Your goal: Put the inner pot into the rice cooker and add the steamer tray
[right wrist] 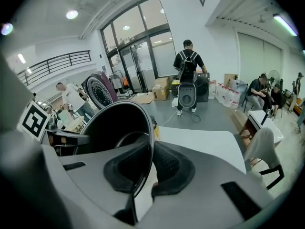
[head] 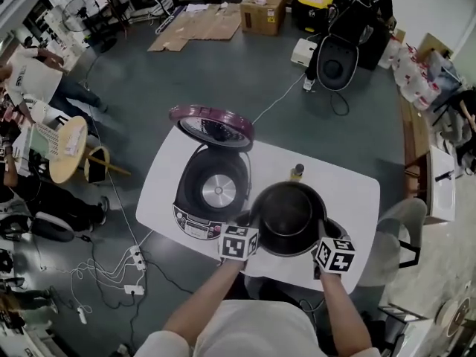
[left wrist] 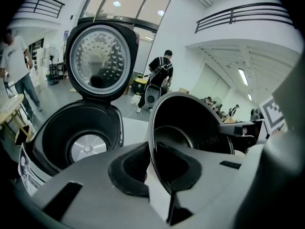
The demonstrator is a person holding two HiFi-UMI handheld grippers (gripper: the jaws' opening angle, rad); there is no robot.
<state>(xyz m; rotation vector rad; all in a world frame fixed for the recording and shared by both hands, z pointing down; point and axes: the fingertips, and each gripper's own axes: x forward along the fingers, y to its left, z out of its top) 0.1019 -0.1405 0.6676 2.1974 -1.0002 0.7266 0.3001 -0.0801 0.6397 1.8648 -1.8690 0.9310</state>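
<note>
The black inner pot (head: 288,218) hangs above the white table (head: 349,188), just right of the open rice cooker (head: 212,188) with its purple lid (head: 212,123) raised. My left gripper (head: 253,227) is shut on the pot's left rim and my right gripper (head: 321,235) on its right rim. In the left gripper view the thin rim (left wrist: 153,142) runs between the dark pads of the gripper (left wrist: 151,168), with the cooker's empty well (left wrist: 76,137) beyond. The right gripper view shows the gripper (right wrist: 145,168) clamped on the rim of the pot (right wrist: 119,128). I see no steamer tray clearly.
A small bottle (head: 297,172) stands on the table behind the pot. A grey chair (head: 405,229) sits at the table's right end. Cables and a power strip (head: 134,262) lie on the floor at left, near a round wooden table (head: 67,147) and seated people.
</note>
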